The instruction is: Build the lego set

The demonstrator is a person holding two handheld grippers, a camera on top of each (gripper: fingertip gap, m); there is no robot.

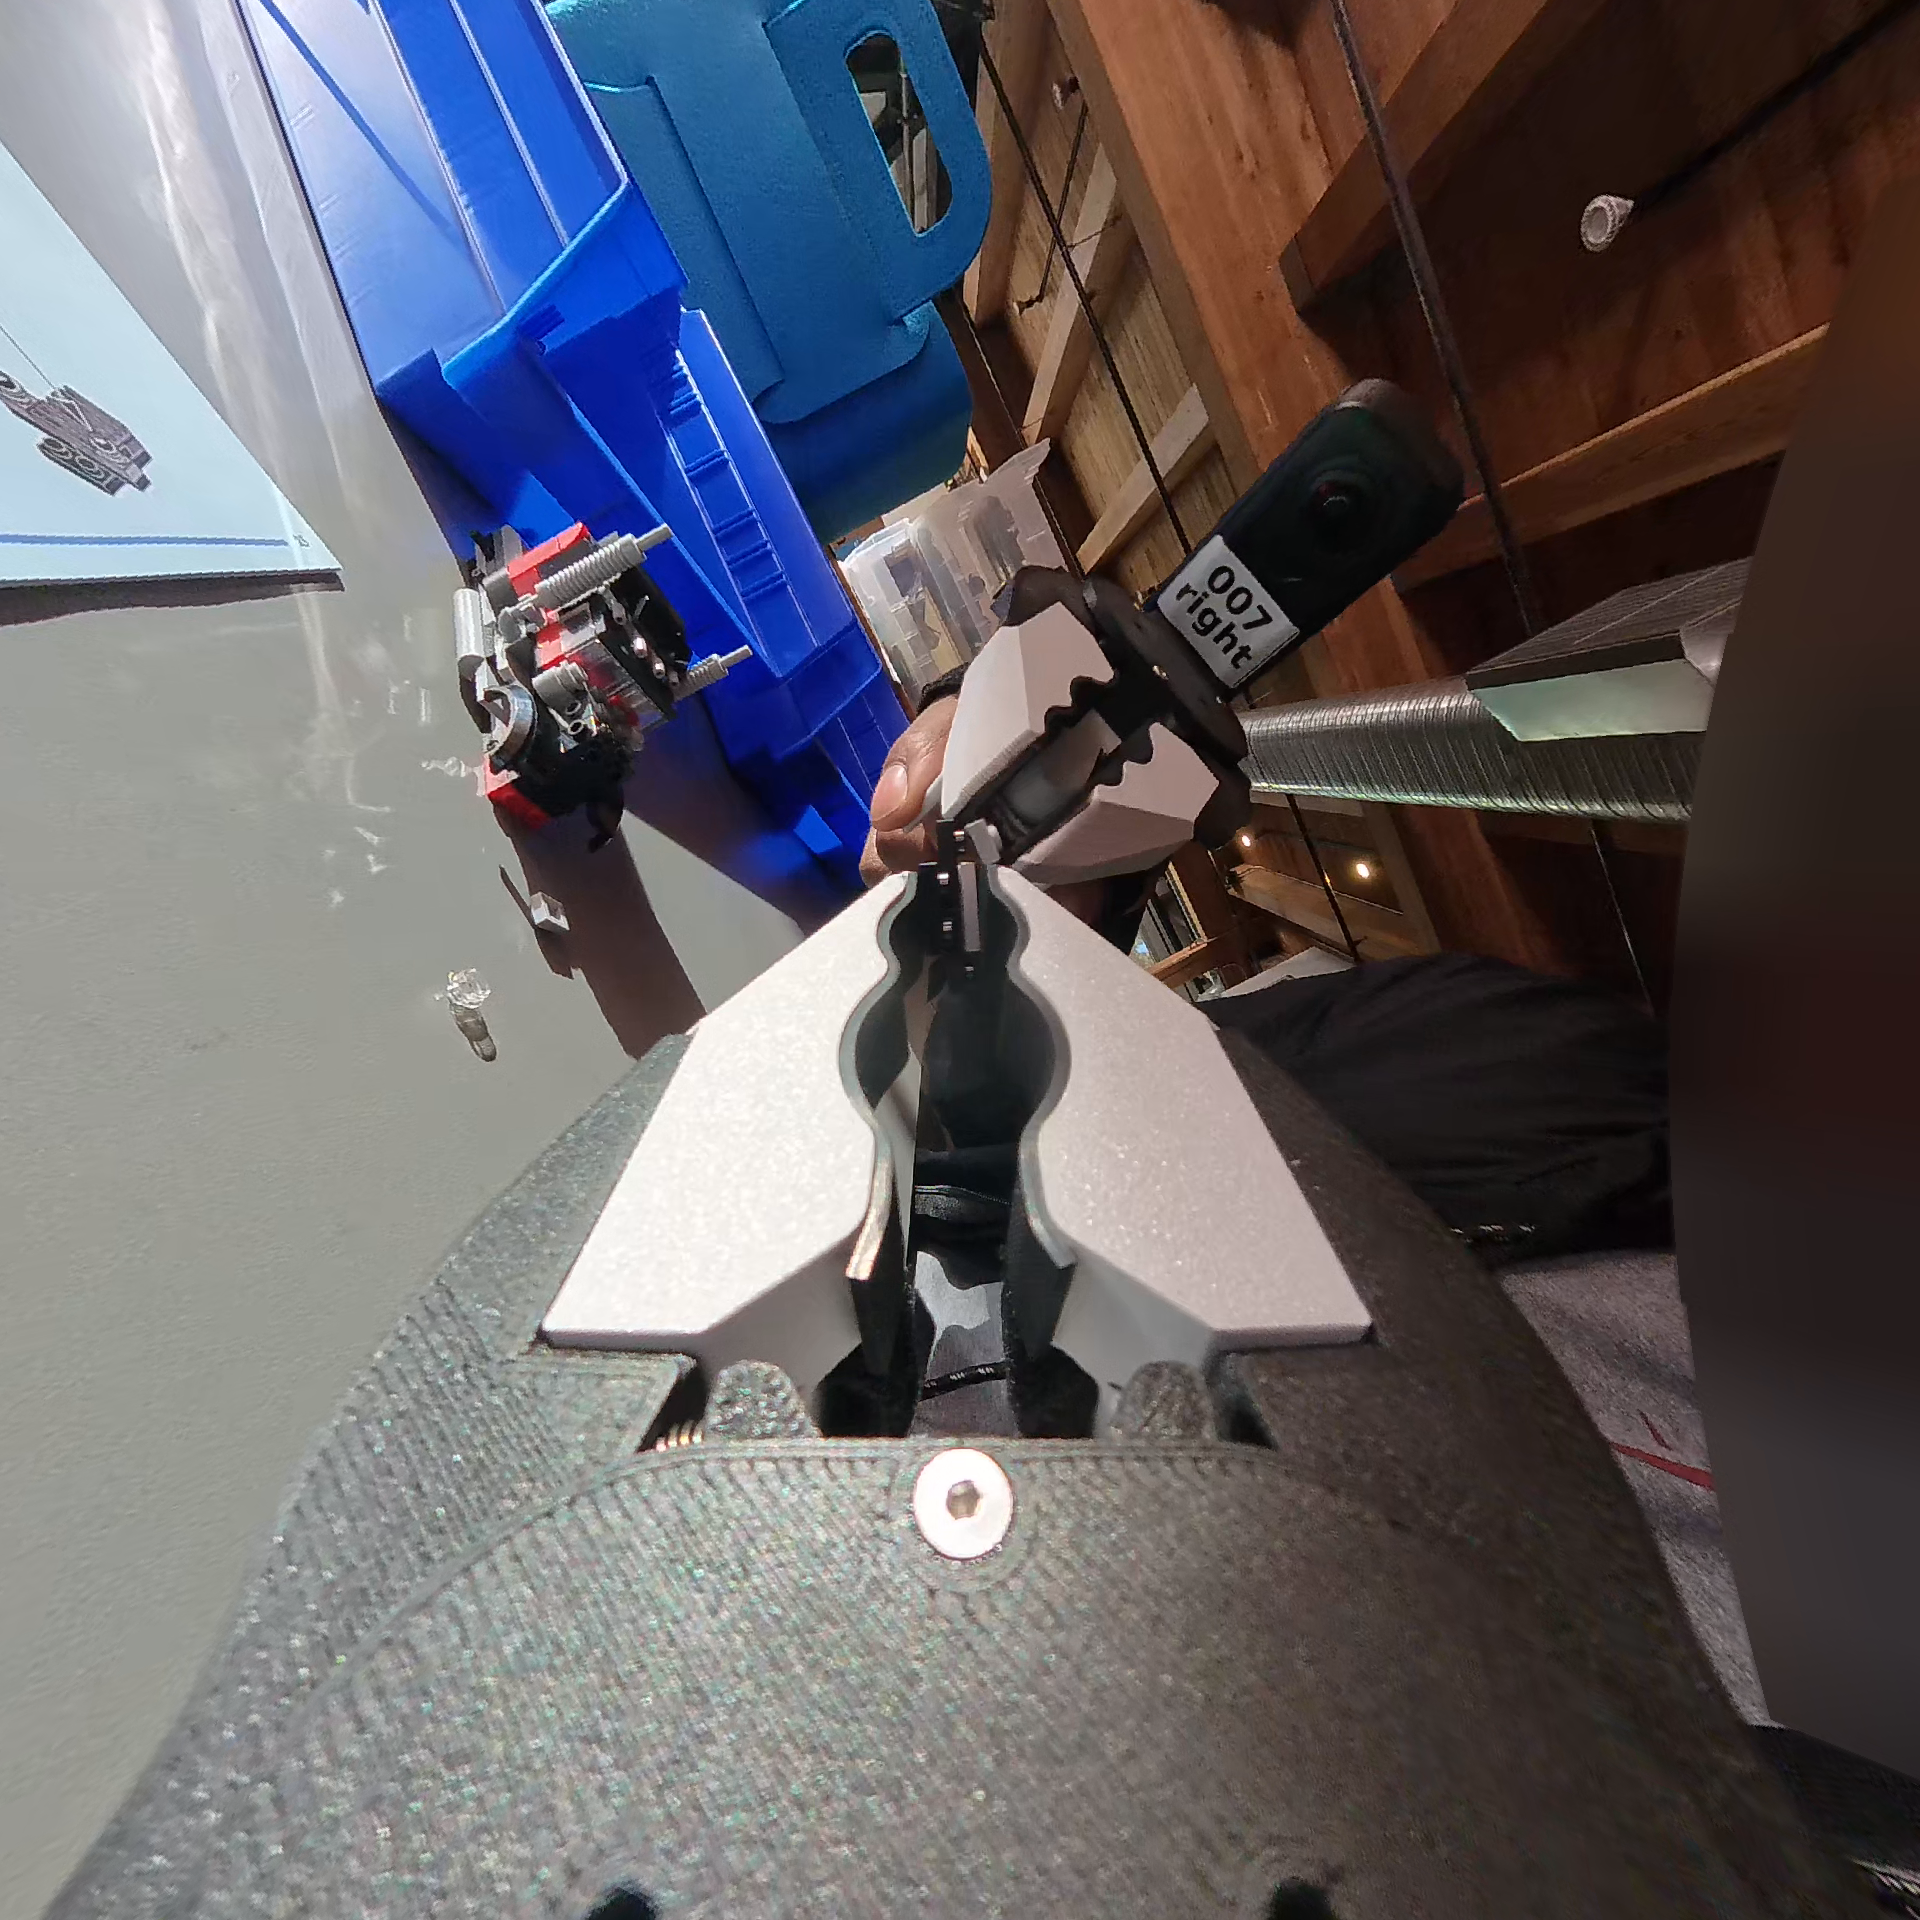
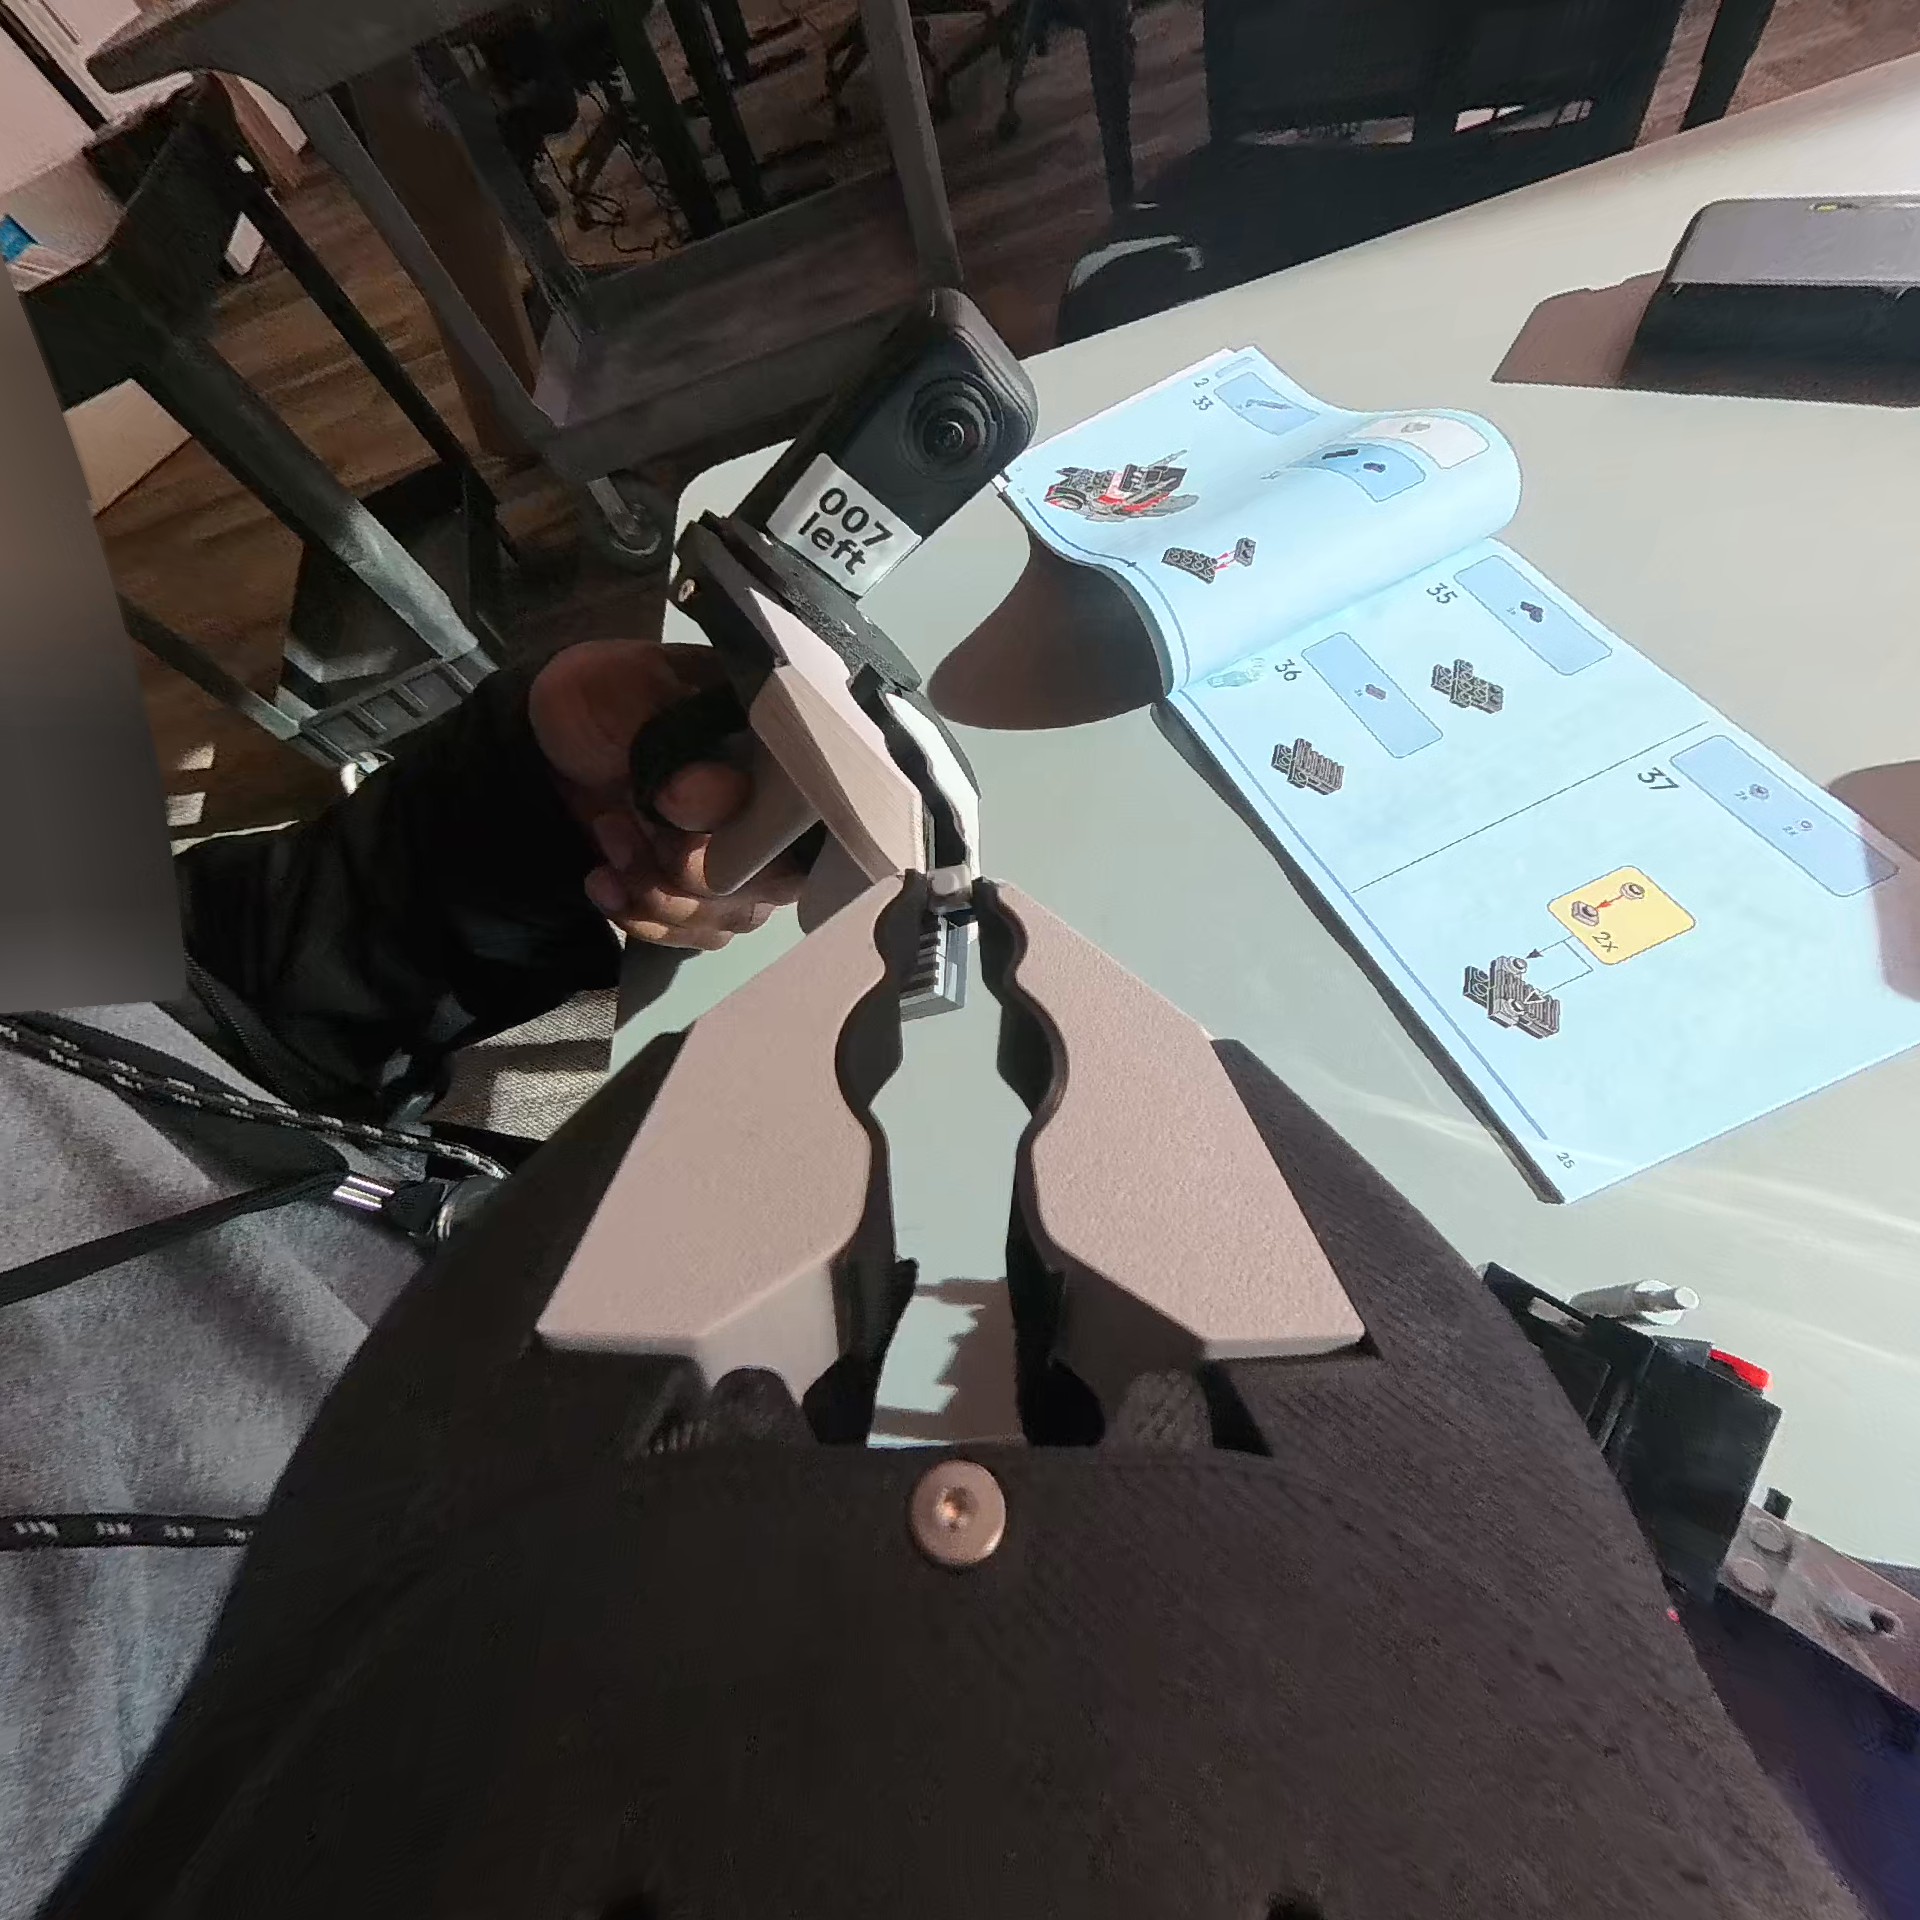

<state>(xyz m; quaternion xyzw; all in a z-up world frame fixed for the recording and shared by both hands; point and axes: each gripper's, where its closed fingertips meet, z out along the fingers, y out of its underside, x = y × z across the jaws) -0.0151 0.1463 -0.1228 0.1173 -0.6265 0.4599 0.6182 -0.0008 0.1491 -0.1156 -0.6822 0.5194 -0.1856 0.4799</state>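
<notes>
Black textured housing fills the foreground of both wrist views, and past it each pair of pale jaws narrows to a tip. Between the tips of the left gripper (image 1: 961, 914) sits a small black lego piece (image 1: 948, 902), the jaws pinched onto it. The right gripper (image 2: 940, 940) has its jaws closed on a dark grey ribbed plate (image 2: 935, 971), with a small white piece (image 2: 948, 883) at its outer end. The two tips meet nose to nose, so the pieces touch or nearly touch in the air above the table (image 1: 208, 935); whether they are already joined I cannot tell.

Well off to the left of the left jaws, the half-built red and black model (image 1: 566, 675) rests against a blue bin (image 1: 540, 343), with a clear stud (image 1: 470, 1003) and a small grey part (image 1: 548, 912) loose on the table nearer the jaws. To the right of the right jaws lies the open instruction booklet (image 2: 1455, 748).

The risk, as I judge it, is misalignment: both grips are at the very tips, so a slightly skewed push could twist one piece out and drop it onto the person's lap below. Pressing too hard could also pivot the ribbed plate in its grip.
</notes>
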